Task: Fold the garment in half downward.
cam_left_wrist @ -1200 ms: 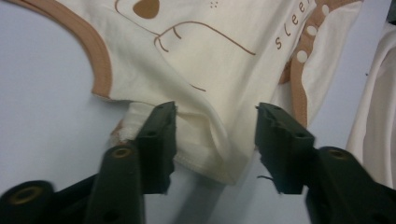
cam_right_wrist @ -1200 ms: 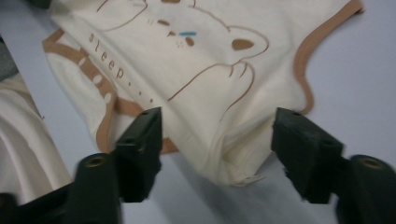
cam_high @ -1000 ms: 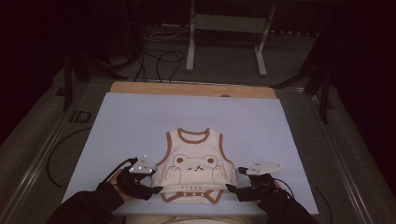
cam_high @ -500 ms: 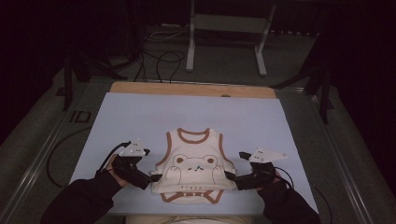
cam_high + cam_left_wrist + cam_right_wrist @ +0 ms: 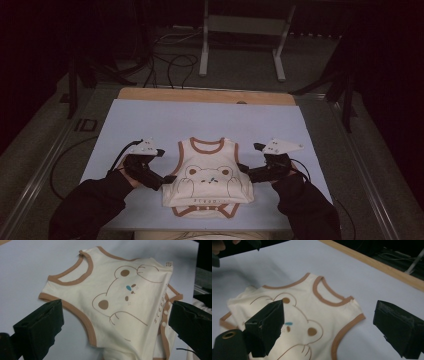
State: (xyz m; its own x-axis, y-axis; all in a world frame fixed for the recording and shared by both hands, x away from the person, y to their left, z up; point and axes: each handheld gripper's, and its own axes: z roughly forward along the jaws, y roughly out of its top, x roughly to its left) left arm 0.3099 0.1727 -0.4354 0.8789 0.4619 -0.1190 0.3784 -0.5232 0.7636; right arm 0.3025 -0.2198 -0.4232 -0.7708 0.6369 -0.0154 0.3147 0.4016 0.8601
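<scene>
**Both grippers let go and draw back from folded baby vest**

Drawn outward from where they were a second ago, when both sat close against the garment's lower sides, the left hand-held gripper [image 5: 165, 181] and the right hand-held gripper [image 5: 243, 171] now flank it at mid-height. Their jaws have just been opening; in each gripper view the two black jaws stand wide apart with nothing pinched between them, the fabric lying beyond.

The cream sleeveless cotton baby vest with tan trim and a printed bear face [image 5: 207, 177] lies face up on the pale blue-grey tabletop [image 5: 150, 120], near the person's edge and roughly centred. Its neckline points away from the person. The lower part appears doubled: the left gripper view shows a second layer with a row of white snaps [image 5: 165, 312] peeking out under the hem edge, and the cloth is rumpled there. That suggests a first fold of the bottom is in place, while the sides and shoulders remain spread and unfolded; smoothing and further folds look to be what is left.

Black-sleeved forearms enter from the bottom of the high view, angled inward, each hand wrapped around its gripper body, jaws pointing toward the vest's flanks just above the surface.
</scene>
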